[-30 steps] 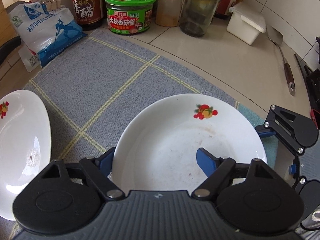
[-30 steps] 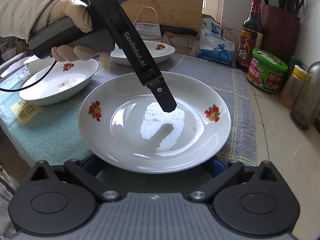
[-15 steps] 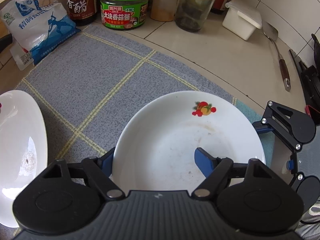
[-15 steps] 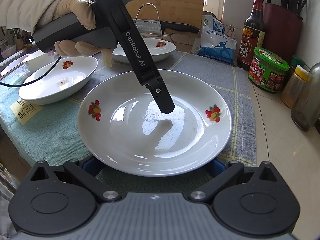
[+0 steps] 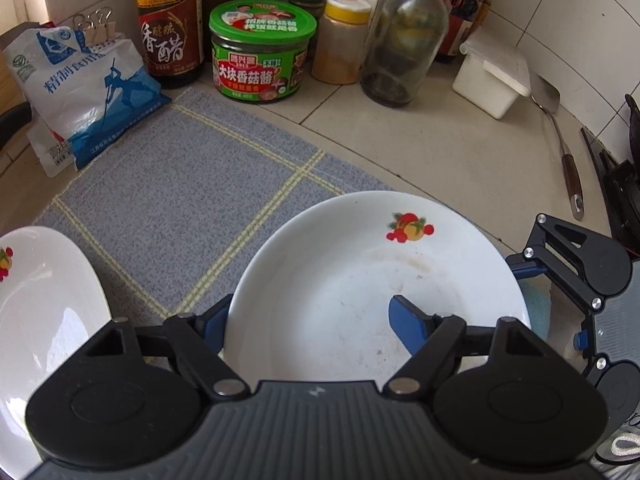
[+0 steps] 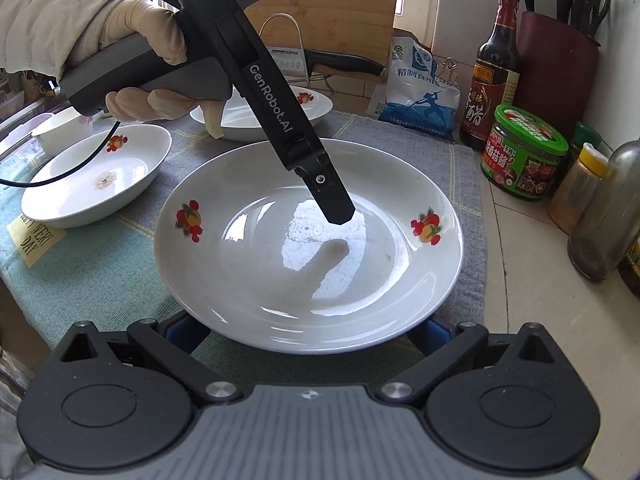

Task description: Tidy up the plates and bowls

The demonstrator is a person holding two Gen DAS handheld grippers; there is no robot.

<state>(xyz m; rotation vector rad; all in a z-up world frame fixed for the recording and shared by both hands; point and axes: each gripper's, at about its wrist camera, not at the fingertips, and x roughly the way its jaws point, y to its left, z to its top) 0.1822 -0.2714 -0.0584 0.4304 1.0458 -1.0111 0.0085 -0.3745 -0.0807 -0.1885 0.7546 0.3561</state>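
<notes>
The left gripper (image 5: 308, 320) is straddling the rim of the fruit-print plate (image 6: 308, 248) lying on the grey mat (image 5: 180, 200), jaws spread without pinching, while the right gripper's (image 6: 308, 334) state is hidden, so lifting now is risking a slip.

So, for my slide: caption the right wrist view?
Left gripper straddling the rim of a fruit-patterned plate on a kitchen mat.

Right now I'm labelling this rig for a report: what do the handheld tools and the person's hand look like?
Both are black claws with blue pads. The left claw has a grey handle, a black cable and white "GenRobot.AI" lettering. The hand wears a cream glove and a pale sleeve.
</notes>
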